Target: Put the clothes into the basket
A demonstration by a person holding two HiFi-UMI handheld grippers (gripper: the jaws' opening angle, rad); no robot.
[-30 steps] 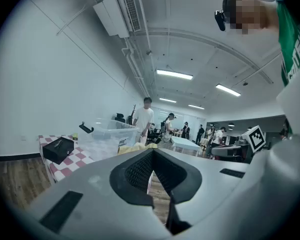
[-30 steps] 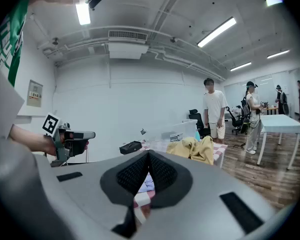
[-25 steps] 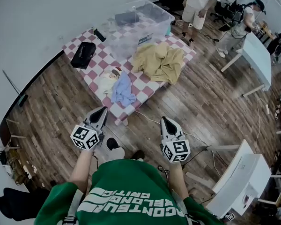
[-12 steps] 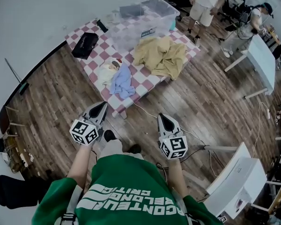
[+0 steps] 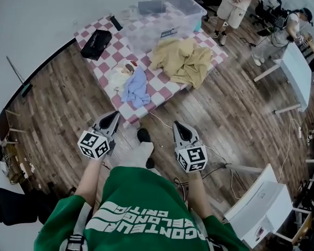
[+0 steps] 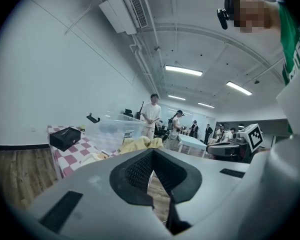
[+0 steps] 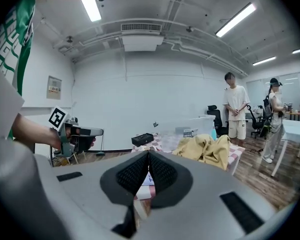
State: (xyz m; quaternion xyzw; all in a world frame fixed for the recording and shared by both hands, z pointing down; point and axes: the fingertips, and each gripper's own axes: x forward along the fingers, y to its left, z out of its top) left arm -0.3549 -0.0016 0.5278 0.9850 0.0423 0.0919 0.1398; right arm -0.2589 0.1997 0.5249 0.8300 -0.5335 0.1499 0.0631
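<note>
On checkered table point(image 5: 105, 61), clear bin point(image 5: 170, 15), clothes point(image 5: 184, 60) beside it

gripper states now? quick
Left gripper: closed, holding nothing.
Right gripper: closed, holding nothing.

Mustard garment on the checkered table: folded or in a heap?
In a heap. The mustard garment lies crumpled, with loose folds, on the checkered table beside the clear plastic bin, not in it.
</note>
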